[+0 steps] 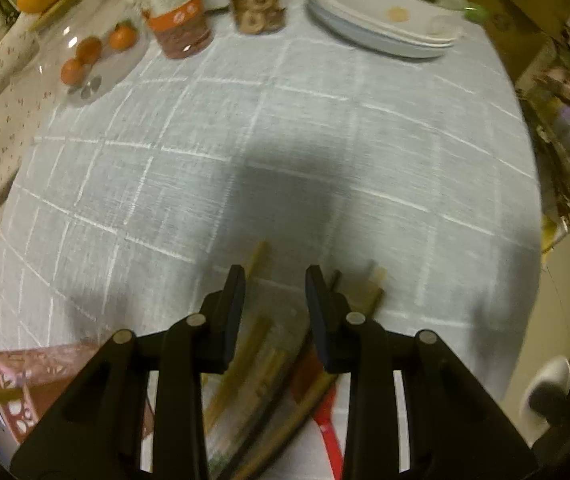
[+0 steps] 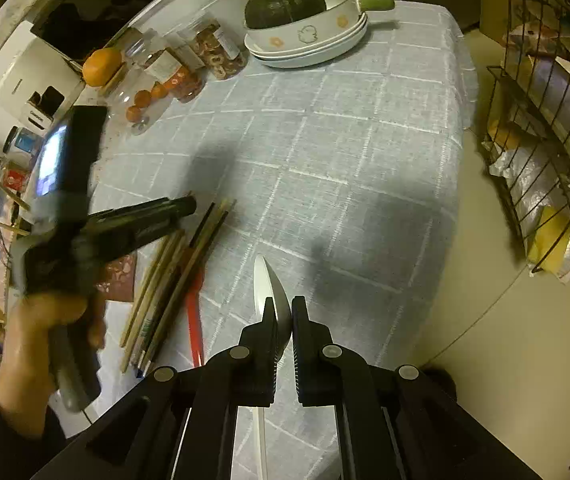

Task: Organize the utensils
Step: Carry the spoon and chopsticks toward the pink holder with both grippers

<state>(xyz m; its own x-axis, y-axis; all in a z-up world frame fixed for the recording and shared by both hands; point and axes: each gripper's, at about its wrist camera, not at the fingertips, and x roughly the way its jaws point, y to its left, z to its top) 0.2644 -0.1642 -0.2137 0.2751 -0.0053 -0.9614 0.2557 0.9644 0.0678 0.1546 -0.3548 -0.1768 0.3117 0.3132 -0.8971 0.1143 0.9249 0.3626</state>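
My right gripper (image 2: 283,312) is clamped on a white spoon (image 2: 271,292), bowl sticking out past the fingertips and the handle running back under the jaws, held up over the grey checked tablecloth (image 2: 345,152).

The left gripper (image 1: 275,280) is pointing down at the pile of chopsticks (image 1: 261,364). Its jaws stand partly apart with the sticks showing in the gap below them, and as far as I can see the pads aren't pressing on anything (that view is pretty blurry, so take it with a grain of salt). From the right wrist camera I see the hand (image 2: 41,344) holding that left gripper, just left of the chopsticks.

The chopsticks lie in a loose bundle near the left edge of the cloth, with a red-handled utensil (image 2: 195,320) beside them on their right side and a patterned red mat (image 1: 25,384) to the left. At the far end of the table are stacked white plates (image 2: 309,52) with a dark green squash (image 2: 281,6), plus some jars (image 2: 217,54).
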